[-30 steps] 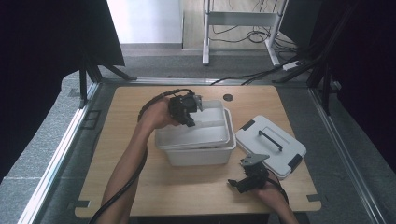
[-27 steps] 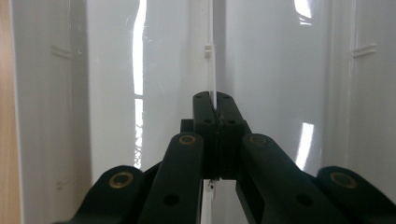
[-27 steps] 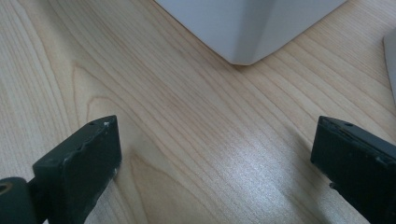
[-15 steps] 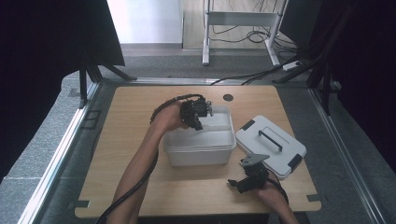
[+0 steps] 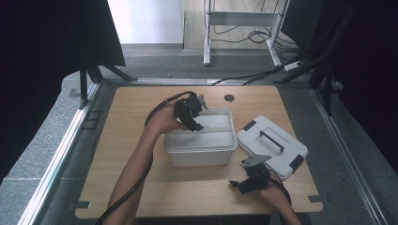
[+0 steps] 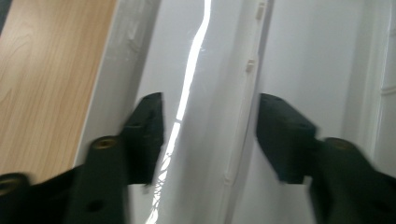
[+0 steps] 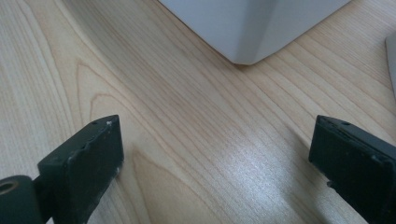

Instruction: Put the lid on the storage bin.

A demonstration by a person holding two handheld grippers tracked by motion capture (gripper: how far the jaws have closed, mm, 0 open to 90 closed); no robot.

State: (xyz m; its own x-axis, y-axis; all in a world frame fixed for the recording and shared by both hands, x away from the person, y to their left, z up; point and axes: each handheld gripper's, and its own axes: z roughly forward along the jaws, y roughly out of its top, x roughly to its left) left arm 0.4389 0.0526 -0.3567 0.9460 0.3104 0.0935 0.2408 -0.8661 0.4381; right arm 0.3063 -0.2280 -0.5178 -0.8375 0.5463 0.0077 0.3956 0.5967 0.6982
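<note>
A white plastic bin stands flat in the middle of the wooden table. My left gripper hangs over its back left rim, jaws pointing down. In the left gripper view the jaws straddle the bin's rim. They have just been opening, and a gap shows on both sides of the rim. My right gripper rests low near the table's front edge, right of the bin. Its jaws stand wide open over bare wood, with the bin's corner ahead.
The bin's white lid, with a dark handle and dark clips, lies flat on the table to the right of the bin, just behind my right gripper. A small round hole sits near the table's far edge. Black cable trails from the left gripper.
The bin, which my left gripper held tilted by its rim, now sits flat on the table. The left jaws have let go of the rim. My right gripper has stayed put.
</note>
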